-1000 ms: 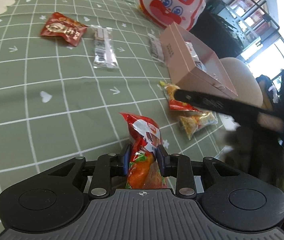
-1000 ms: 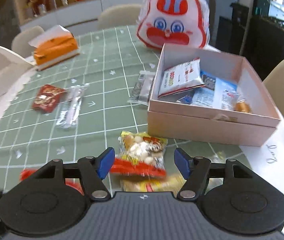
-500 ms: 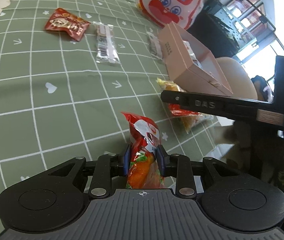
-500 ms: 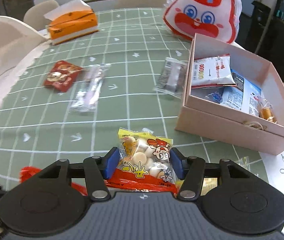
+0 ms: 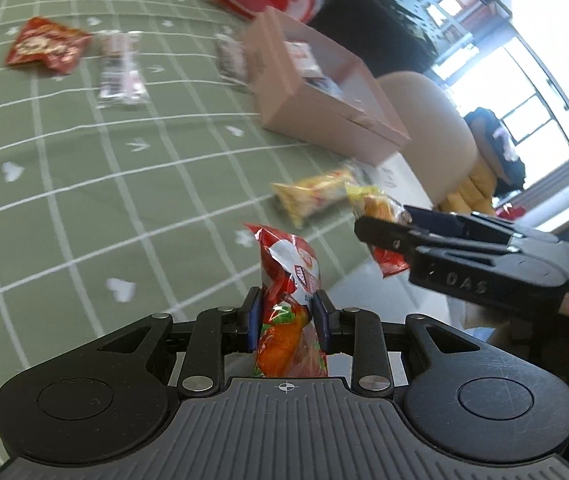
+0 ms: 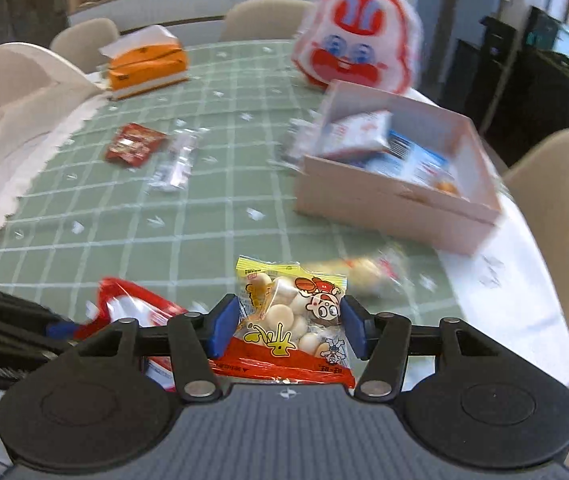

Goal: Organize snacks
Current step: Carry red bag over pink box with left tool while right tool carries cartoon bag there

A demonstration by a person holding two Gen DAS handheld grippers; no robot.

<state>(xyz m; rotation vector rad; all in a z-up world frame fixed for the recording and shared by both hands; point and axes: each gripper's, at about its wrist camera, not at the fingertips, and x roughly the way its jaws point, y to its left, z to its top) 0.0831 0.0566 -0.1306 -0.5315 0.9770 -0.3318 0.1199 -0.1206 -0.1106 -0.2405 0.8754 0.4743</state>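
My left gripper is shut on a red and orange snack bag, held above the green tablecloth. My right gripper is shut on a yellow and red snack packet with a cartoon face, lifted off the table; it also shows in the left wrist view. The pink open box with several packets inside stands ahead to the right; it also shows in the left wrist view. A yellow snack packet lies on the table in front of the box.
A red packet, a clear wrapped packet and another packet beside the box lie on the green cloth. An orange tissue box and a rabbit-face bag stand at the back. Beige chairs surround the table.
My right gripper has closed on the yellow and red packet and lifted it off the table. Both grippers have pulled back and up from the box; the left still holds its bag.
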